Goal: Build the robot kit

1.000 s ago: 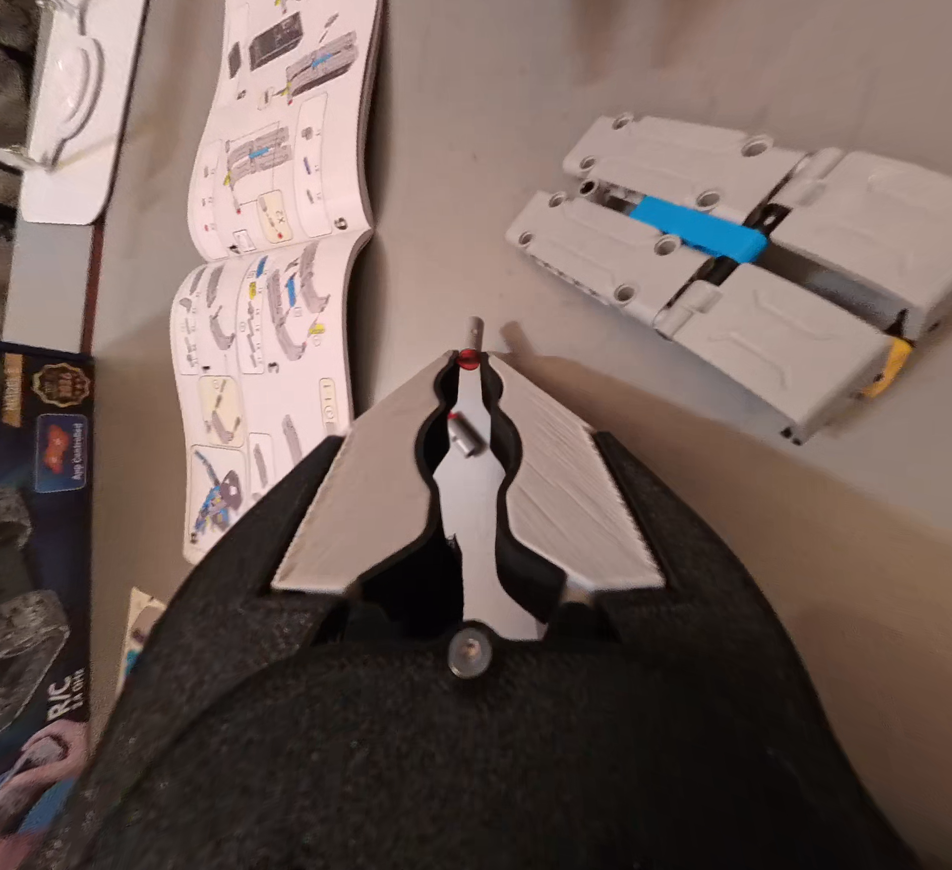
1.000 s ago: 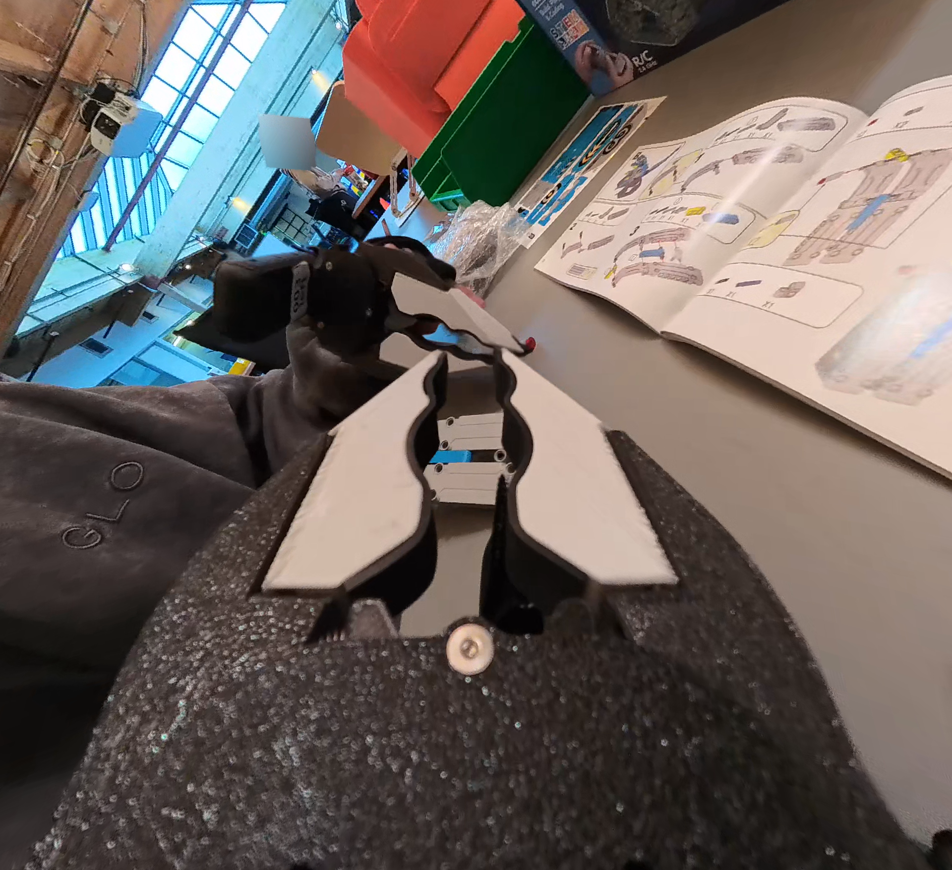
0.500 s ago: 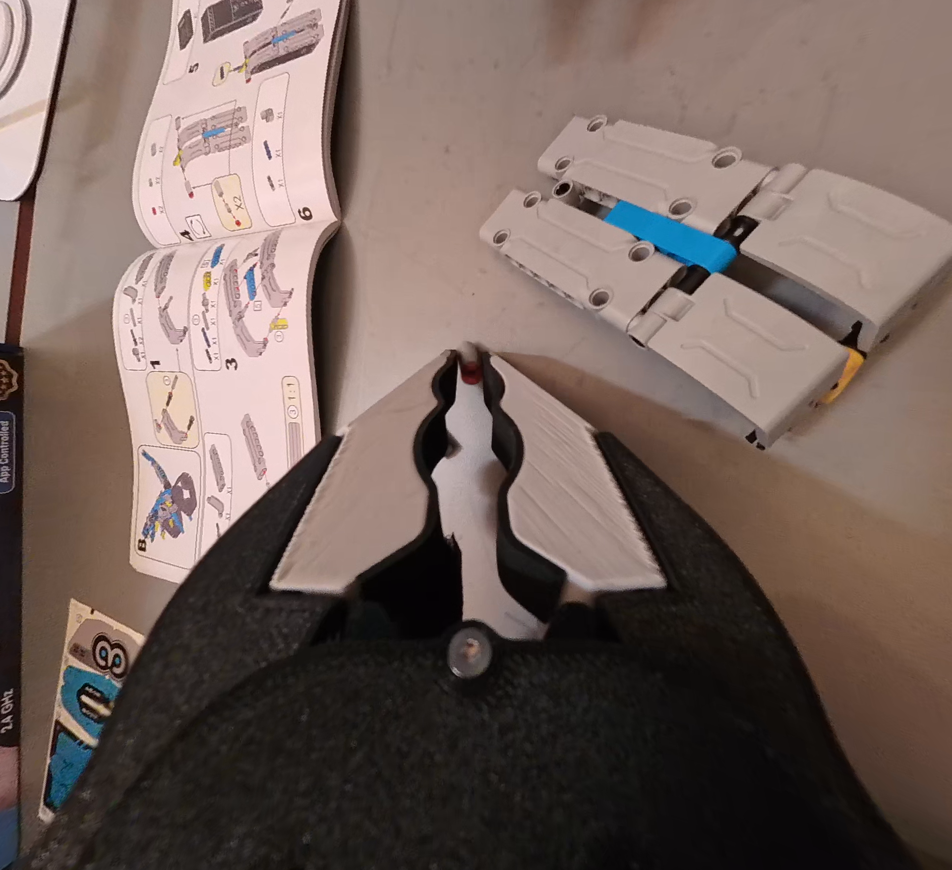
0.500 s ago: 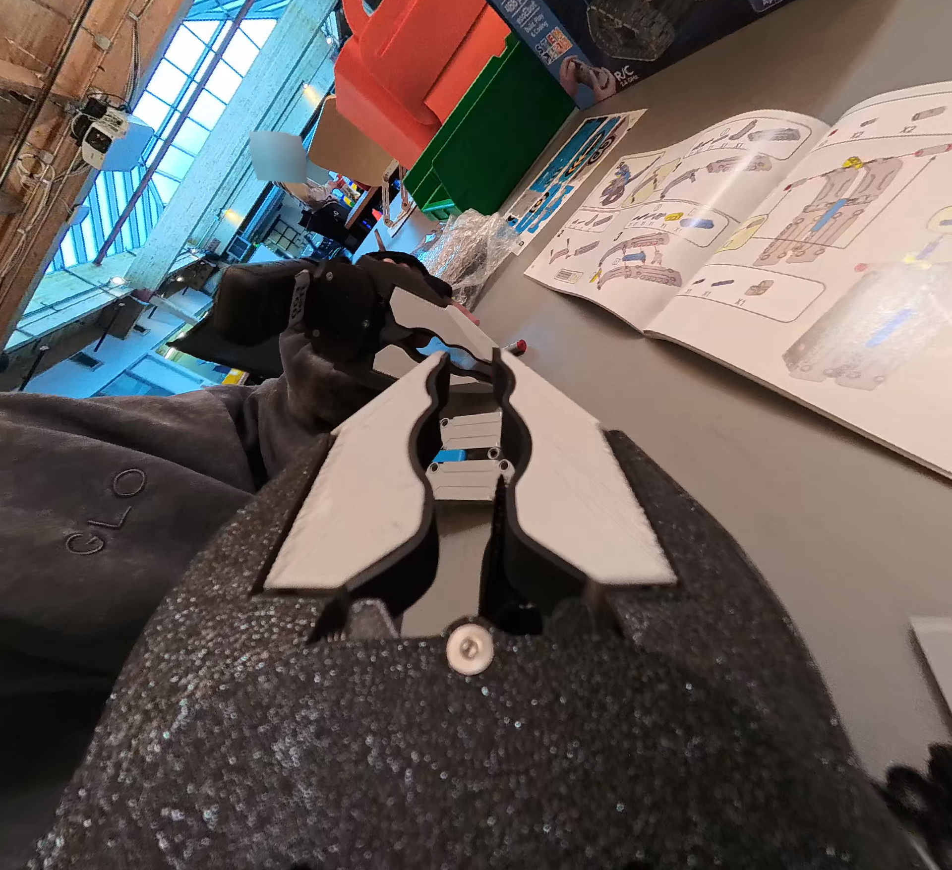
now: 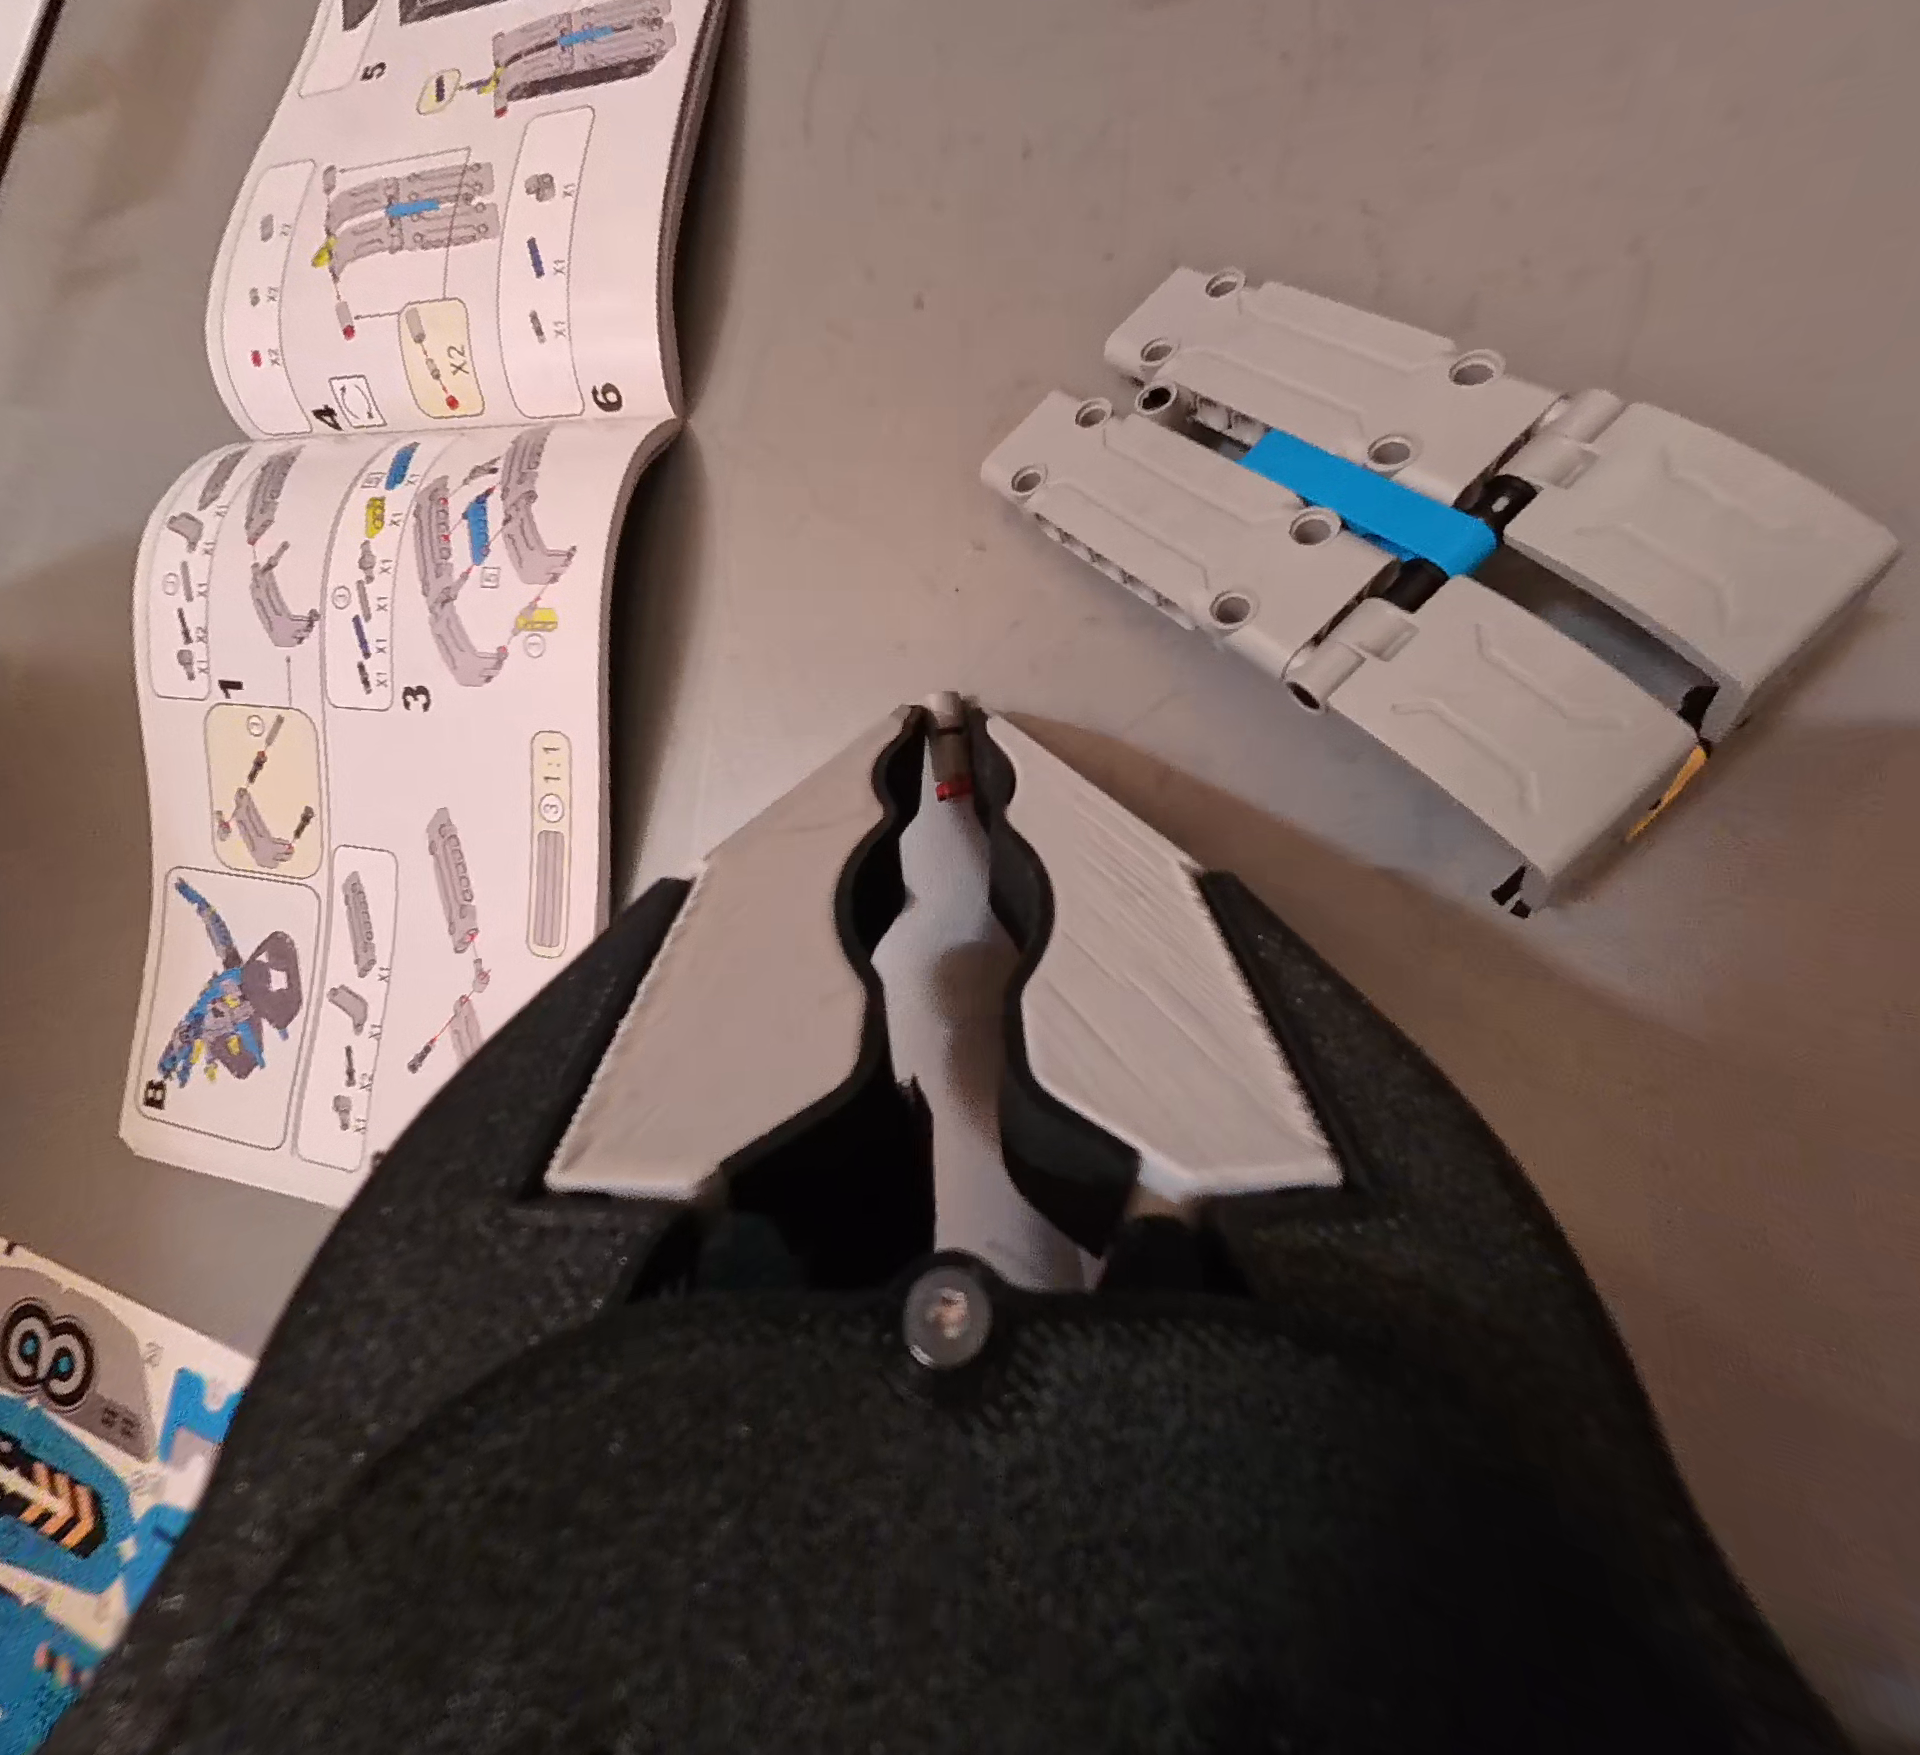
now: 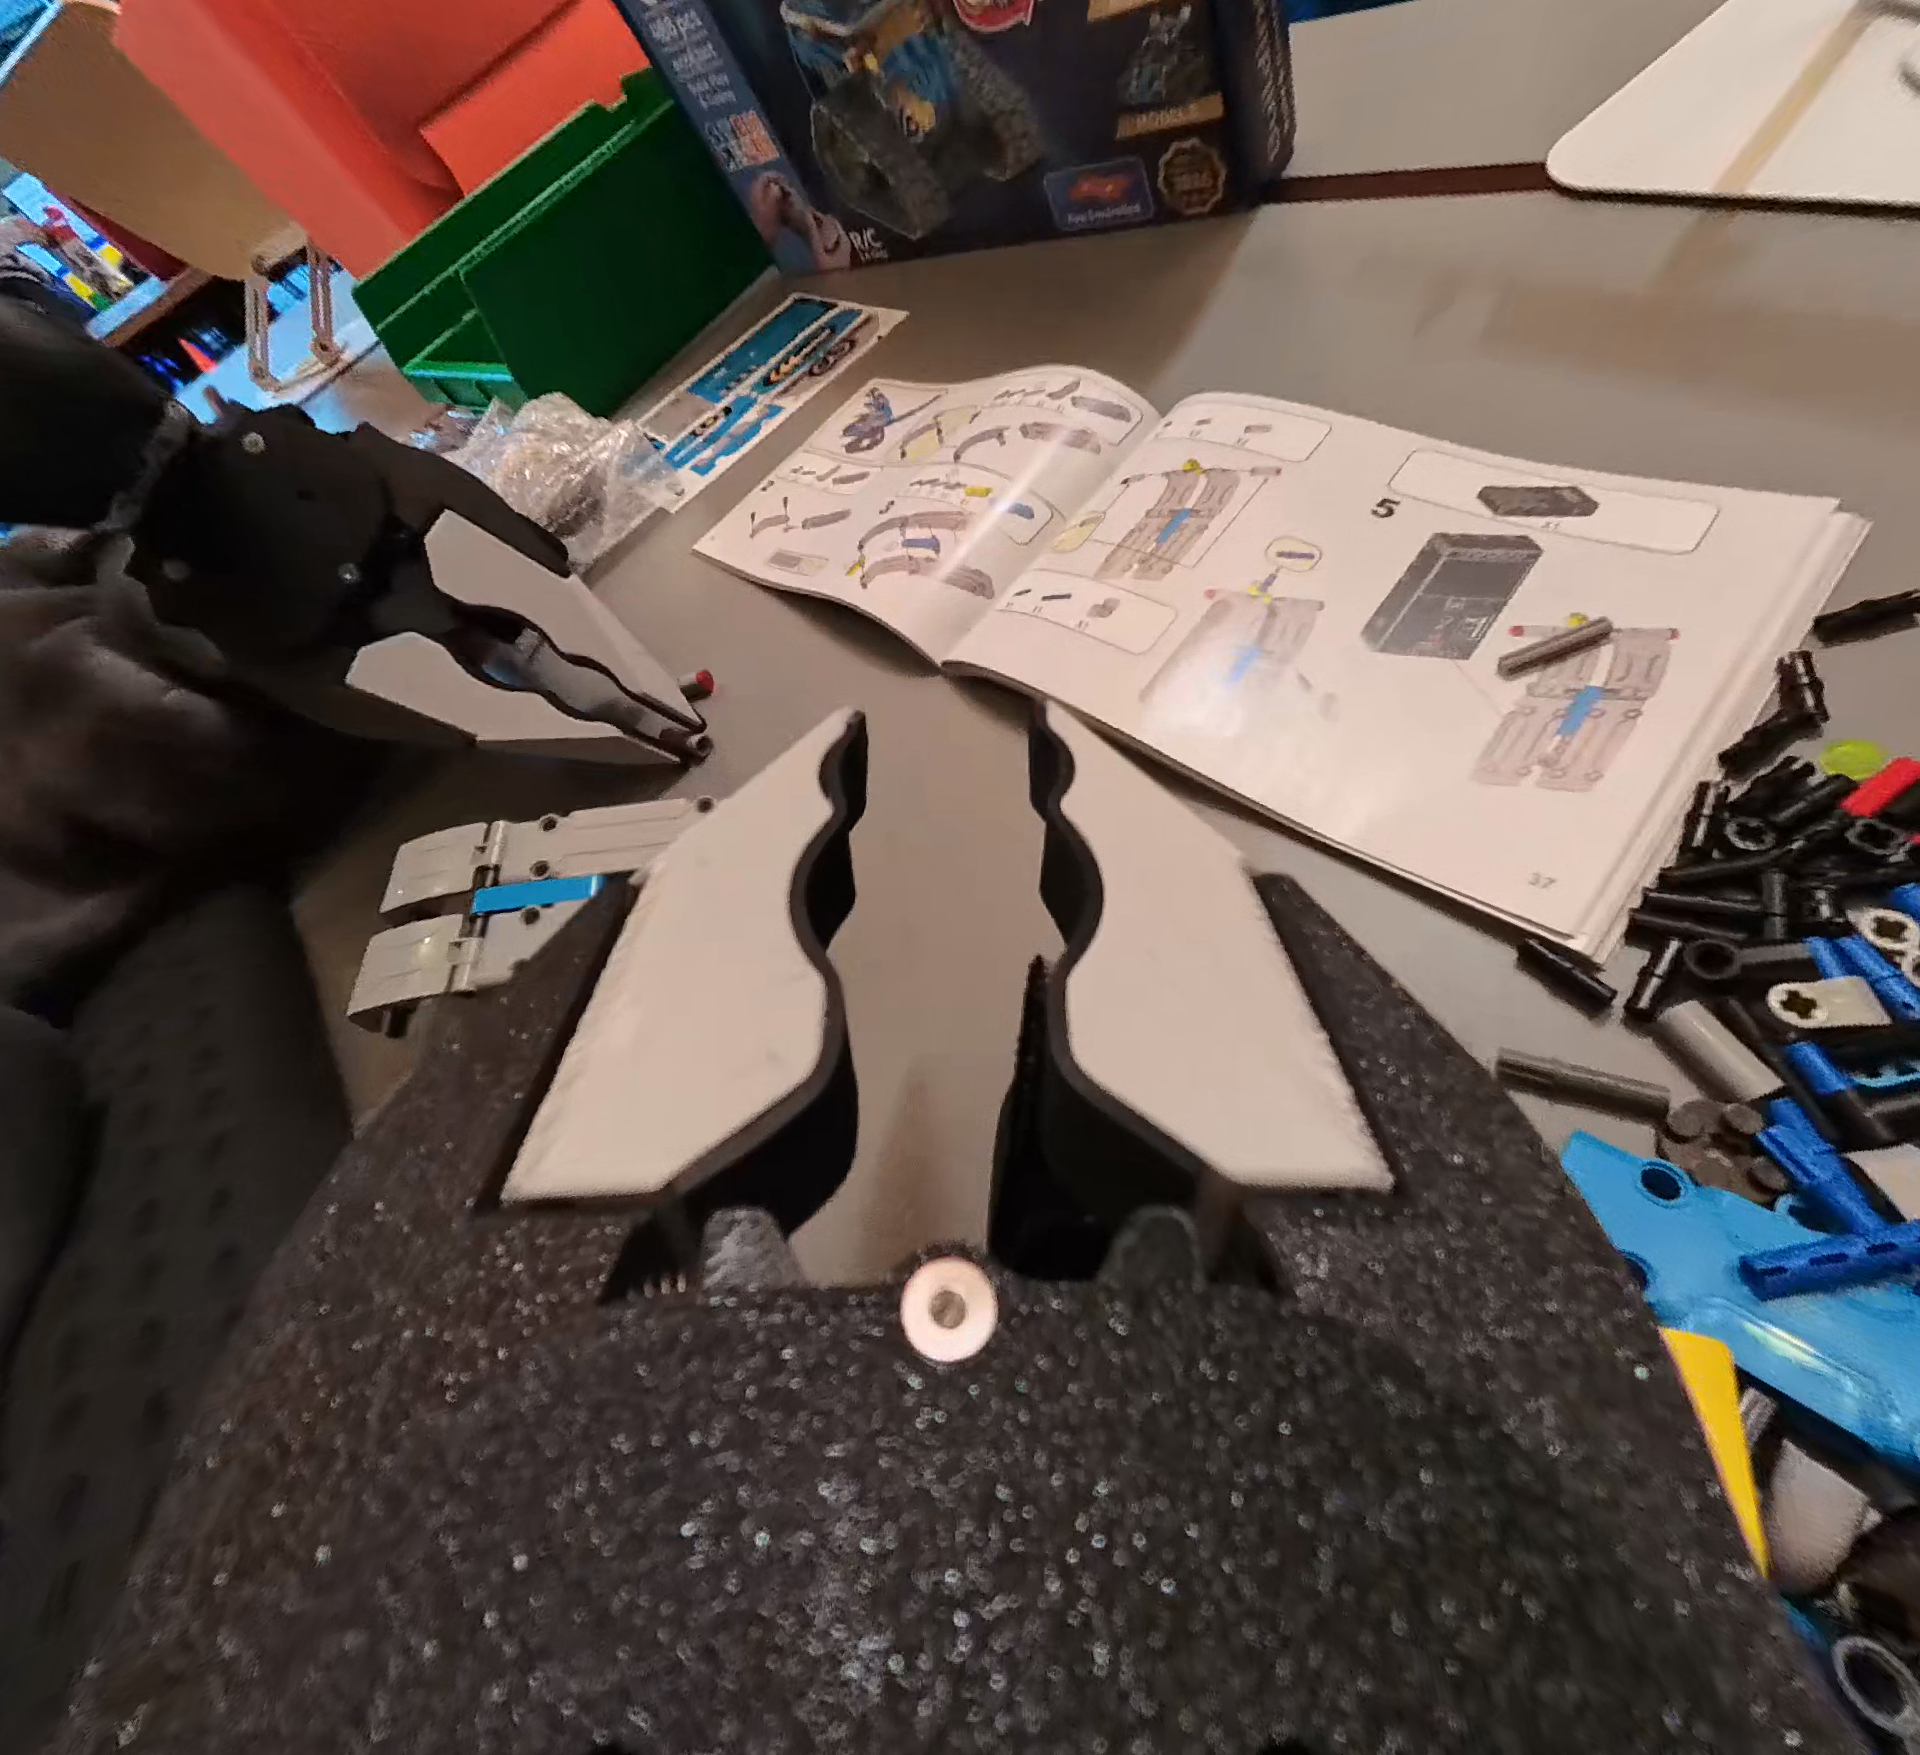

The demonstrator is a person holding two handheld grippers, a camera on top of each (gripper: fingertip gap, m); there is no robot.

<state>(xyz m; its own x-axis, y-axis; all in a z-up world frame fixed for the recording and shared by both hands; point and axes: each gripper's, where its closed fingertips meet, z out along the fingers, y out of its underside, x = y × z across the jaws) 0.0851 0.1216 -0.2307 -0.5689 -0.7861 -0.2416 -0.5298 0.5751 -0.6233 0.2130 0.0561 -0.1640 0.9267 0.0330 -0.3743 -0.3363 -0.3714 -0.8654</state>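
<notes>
In the left wrist view, the left gripper [image 5: 945, 718] is pinched tight on a small grey pin with a red end [image 5: 948, 749], held right at its tips, just above the bench [image 5: 1299, 95]. A grey block build with a blue bar [image 5: 1434, 562] lies near, ahead and to the right of the tips. An open picture booklet [image 5: 416, 510] lies to the left. It looks like the pin is picked up and ready to go into something; putting it in would need careful aim. In the right wrist view, the right gripper [image 6: 945, 739] is wide apart and holds nothing. The same grey build [image 6: 520, 884] sits just to its left, partly behind one finger. A pile of small black and blue parts [image 6: 1787, 926] lies to its right, and the booklet [image 6: 1299, 614] is ahead.
</notes>
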